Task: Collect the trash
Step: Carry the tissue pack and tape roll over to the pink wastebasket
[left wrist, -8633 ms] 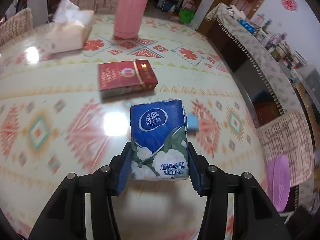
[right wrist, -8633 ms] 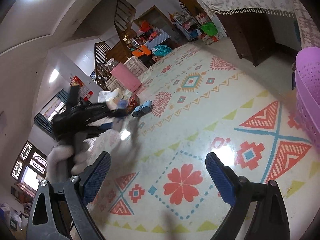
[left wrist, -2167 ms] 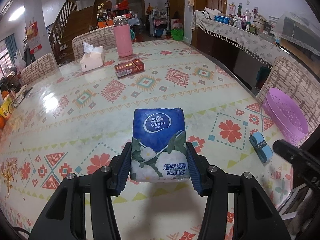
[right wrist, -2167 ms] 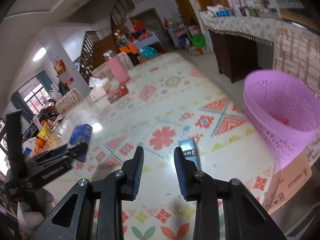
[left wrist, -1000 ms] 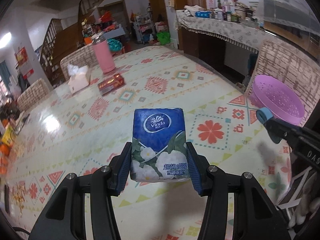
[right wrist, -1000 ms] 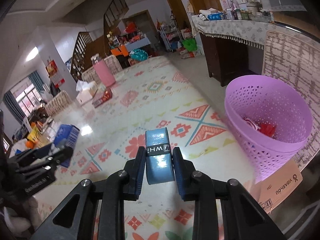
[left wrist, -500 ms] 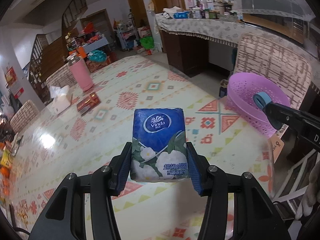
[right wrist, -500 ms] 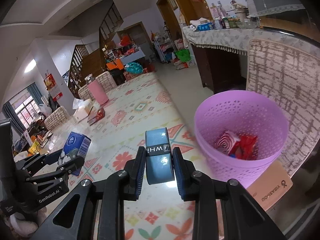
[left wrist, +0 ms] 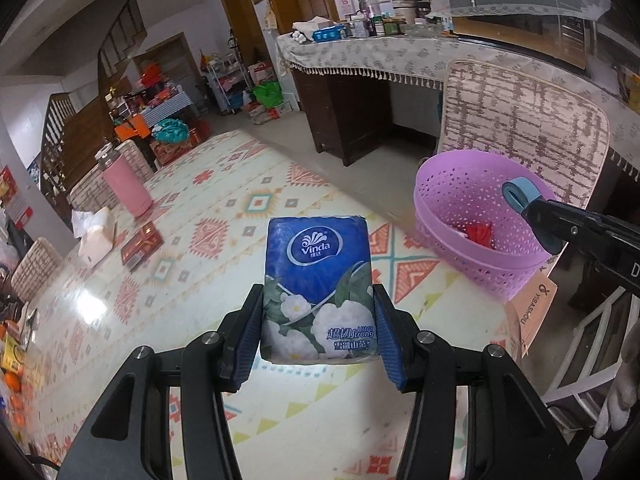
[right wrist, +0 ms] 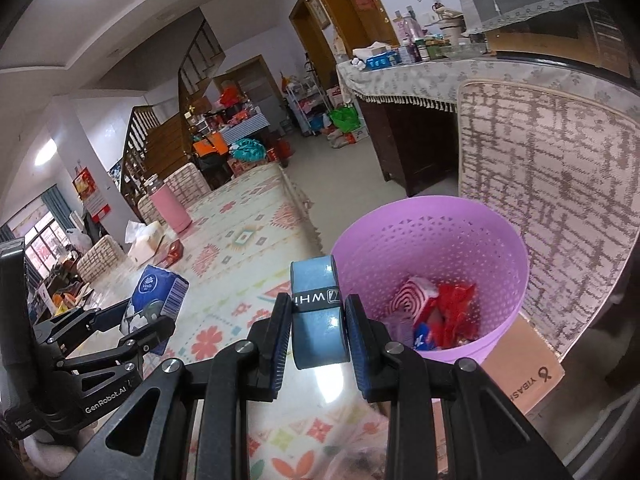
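Step in hand: transport to the bin. Both claws carry a load above the patterned bench [left wrist: 224, 240].

Left claw [left wrist: 320, 332]: closed on a blue tissue pack [left wrist: 318, 276], pads pressing both long sides, pack upright between them. The pack is over the bench, short of the bin [left wrist: 480, 216] and to its left in the left wrist view.

Right claw [right wrist: 319, 330]: closed on a light-blue tape roll [right wrist: 318, 320] with a black band. In the right wrist view the roll sits just beside the near-left rim of the bin [right wrist: 432, 240]; in the left wrist view it appears over the bin's far rim. Whether it is fully over the opening cannot be told.

The bin stands past the bench edge, in front of a chair [right wrist: 552, 184], on a cardboard box [right wrist: 520, 364]. It already holds red and white wrappers [right wrist: 440, 308].

Next move, as judged: bring the roll clearly over the opening, then part the right claw's pads. The left claw then needs to travel rightward to the same opening before release. Risk: release too near the rim may drop the item outside.
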{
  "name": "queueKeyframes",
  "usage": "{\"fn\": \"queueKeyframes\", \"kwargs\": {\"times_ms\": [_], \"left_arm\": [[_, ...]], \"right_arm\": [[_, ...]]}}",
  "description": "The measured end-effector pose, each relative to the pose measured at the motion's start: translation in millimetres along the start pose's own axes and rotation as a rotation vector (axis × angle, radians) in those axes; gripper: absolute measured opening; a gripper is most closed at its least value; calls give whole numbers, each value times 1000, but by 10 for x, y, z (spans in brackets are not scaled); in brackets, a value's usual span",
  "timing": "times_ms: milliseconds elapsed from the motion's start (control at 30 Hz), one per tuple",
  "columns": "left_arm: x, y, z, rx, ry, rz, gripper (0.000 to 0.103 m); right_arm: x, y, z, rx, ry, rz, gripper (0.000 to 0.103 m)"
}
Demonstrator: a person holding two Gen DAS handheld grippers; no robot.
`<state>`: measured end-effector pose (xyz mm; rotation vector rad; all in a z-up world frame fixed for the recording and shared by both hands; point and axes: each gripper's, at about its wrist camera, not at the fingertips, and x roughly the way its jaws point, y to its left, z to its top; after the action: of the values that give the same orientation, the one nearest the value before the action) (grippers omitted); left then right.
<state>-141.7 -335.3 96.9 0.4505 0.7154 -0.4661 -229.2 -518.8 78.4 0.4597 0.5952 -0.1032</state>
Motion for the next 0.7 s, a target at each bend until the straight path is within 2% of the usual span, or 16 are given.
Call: {"fn": "queueKeyframes", "kwargs": {"times_ms": [700], "left_arm": [[222, -403, 595, 84, -34, -45, 51]], "right_arm": [[134, -418, 266, 56, -16, -21, 30]]}}
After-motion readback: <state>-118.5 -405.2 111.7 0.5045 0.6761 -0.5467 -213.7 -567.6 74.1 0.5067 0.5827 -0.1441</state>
